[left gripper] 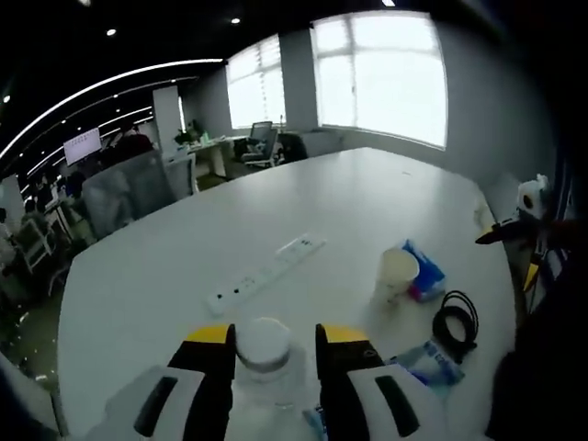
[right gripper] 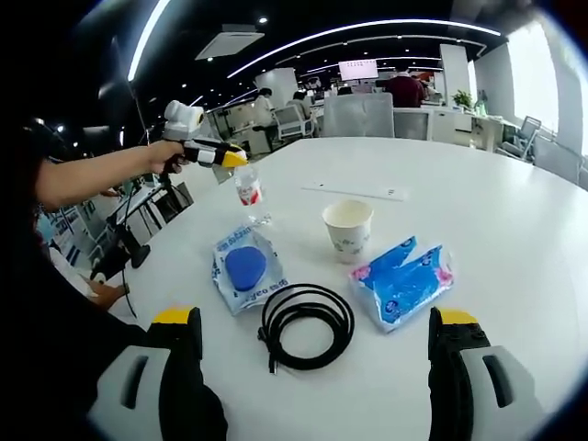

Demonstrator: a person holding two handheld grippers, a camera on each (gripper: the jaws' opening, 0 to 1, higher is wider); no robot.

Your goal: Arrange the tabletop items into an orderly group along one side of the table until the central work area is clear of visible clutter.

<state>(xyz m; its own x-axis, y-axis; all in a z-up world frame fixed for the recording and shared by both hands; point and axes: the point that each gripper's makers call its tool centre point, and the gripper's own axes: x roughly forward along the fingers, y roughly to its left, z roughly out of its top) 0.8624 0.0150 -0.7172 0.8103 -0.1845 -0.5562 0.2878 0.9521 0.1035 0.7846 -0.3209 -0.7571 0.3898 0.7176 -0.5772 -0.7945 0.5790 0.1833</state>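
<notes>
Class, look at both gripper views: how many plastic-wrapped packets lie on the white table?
2. One packet with a blue disc lies left of the cable; a blue and pink packet lies right of the cup. More may lie out of view.

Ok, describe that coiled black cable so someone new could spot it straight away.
On the big white table, look in front of the paper cup. The black cable lies between two plastic packets, the only dark, looped thing there.
</notes>
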